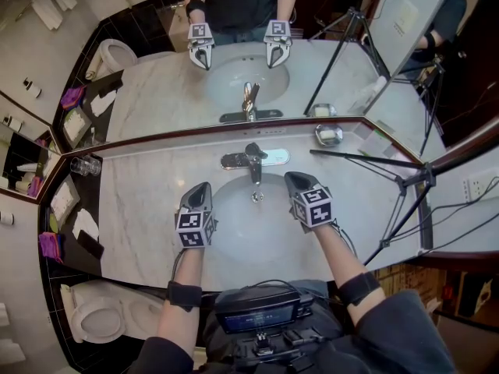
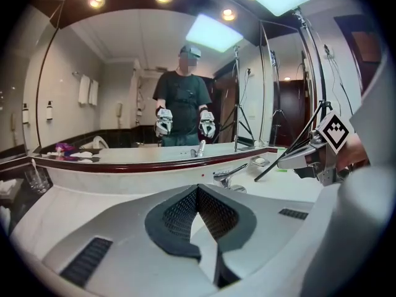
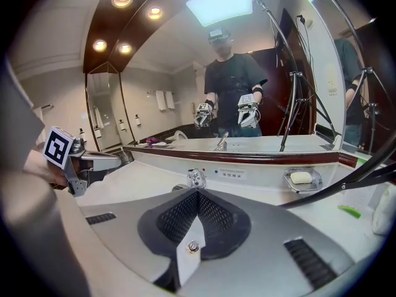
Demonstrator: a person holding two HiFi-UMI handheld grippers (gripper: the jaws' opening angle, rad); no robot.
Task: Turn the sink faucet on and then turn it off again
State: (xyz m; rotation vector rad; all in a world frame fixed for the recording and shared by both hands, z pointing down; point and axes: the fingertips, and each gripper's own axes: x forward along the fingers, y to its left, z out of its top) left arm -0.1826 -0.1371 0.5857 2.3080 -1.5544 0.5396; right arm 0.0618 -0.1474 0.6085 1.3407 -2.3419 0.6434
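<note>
A chrome faucet (image 1: 253, 160) with a single lever stands at the back of the white oval sink (image 1: 234, 232), set in a marble counter. My left gripper (image 1: 200, 188) hovers over the basin's left side, shut and holding nothing. My right gripper (image 1: 293, 179) is over the basin's right side, also shut and empty. Both point toward the faucet and stay short of it. In the left gripper view the faucet (image 2: 229, 177) lies just right of the shut tips (image 2: 197, 188). In the right gripper view the faucet (image 3: 195, 178) sits straight beyond the shut tips (image 3: 197, 192). No water stream shows.
A soap dish (image 1: 328, 135) with a bar sits right of the faucet. A tripod (image 1: 405, 185) leans over the counter's right end. A glass (image 1: 86, 165) stands at the far left, by a dark tray (image 1: 78, 224) of towels. A wall mirror (image 1: 156, 92) rises behind the counter.
</note>
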